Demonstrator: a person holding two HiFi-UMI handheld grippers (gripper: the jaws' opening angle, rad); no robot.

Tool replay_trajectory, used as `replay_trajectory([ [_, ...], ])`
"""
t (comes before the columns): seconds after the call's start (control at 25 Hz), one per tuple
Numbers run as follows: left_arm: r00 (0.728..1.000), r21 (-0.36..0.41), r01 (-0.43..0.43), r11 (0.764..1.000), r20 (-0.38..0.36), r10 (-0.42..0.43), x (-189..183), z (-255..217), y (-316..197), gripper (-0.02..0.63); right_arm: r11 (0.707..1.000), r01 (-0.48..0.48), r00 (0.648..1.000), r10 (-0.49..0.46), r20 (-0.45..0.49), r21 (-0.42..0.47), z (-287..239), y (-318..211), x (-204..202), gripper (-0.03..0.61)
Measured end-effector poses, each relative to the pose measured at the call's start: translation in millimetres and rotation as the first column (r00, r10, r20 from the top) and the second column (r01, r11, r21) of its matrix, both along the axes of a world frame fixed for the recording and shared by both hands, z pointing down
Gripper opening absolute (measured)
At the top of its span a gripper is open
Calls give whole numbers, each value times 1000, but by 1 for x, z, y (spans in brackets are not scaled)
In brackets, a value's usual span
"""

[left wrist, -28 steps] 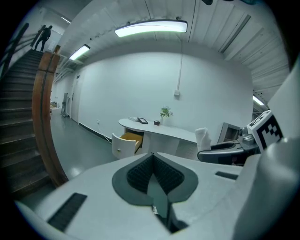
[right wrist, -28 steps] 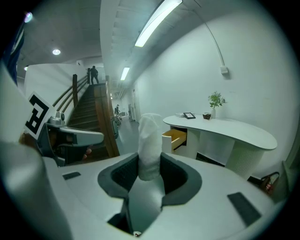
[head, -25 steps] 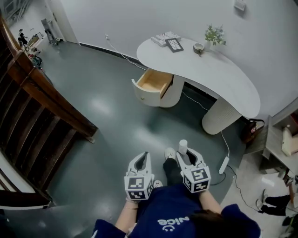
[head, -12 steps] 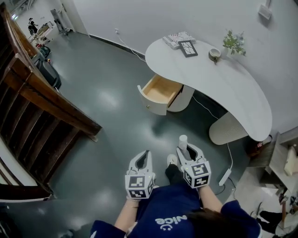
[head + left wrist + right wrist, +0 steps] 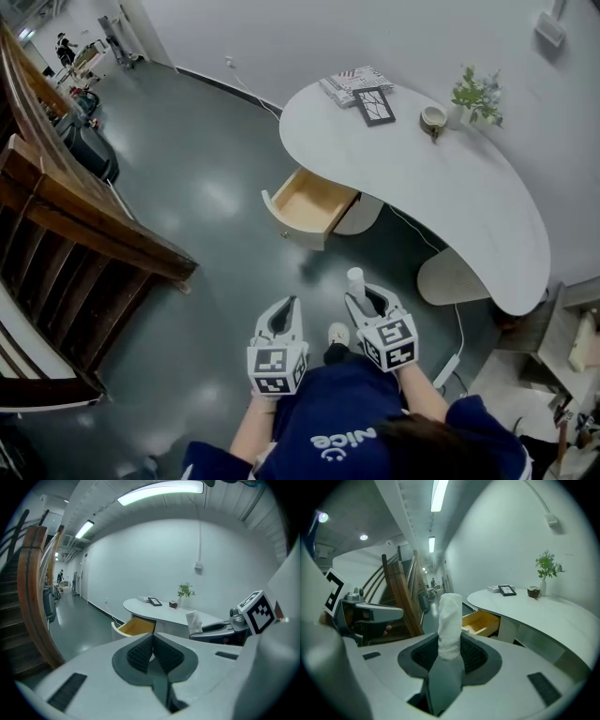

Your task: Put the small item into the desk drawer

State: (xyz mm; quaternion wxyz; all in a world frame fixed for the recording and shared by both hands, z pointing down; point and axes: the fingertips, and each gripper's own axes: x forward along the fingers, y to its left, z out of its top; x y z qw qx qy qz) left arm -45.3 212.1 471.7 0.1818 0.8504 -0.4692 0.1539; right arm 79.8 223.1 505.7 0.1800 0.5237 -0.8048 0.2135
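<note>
A small white cloth roll [image 5: 450, 623] stands upright between the jaws of my right gripper [image 5: 449, 641], which is shut on it. From the head camera the roll [image 5: 355, 278] pokes out ahead of the right gripper [image 5: 364, 298]. My left gripper [image 5: 281, 317] is beside it, shut and empty, its pads [image 5: 140, 652] pressed together. The desk drawer [image 5: 309, 201] hangs open under the curved white desk [image 5: 469, 202], its wooden inside bare. It lies well ahead of both grippers, also visible as the drawer [image 5: 483, 622] in the right gripper view and the drawer [image 5: 133, 626] in the left gripper view.
On the desk stand a potted plant [image 5: 475, 97], a small bowl [image 5: 433, 118], a picture frame [image 5: 375, 105] and stacked books [image 5: 345, 79]. A wooden staircase [image 5: 66, 244] rises at the left. A power strip and cable [image 5: 446, 366] lie on the floor at the right.
The desk and open drawer have shifted in the head view as the person steps closer. Both grippers hold the same pose, and the roll stays in the right one.
</note>
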Motion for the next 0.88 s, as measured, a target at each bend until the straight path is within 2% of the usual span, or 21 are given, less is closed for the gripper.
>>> replay_trajectory([
  [0.36, 1000, 5, 10, 1000, -7, -10, 41, 0, -38, 5, 998, 57, 998, -57, -4, -1, 3, -44, 27, 144],
  [0.88, 1000, -30, 20, 999, 5, -20, 44, 18, -77, 5, 998, 53, 999, -54, -8, -41, 15, -71, 31, 145],
])
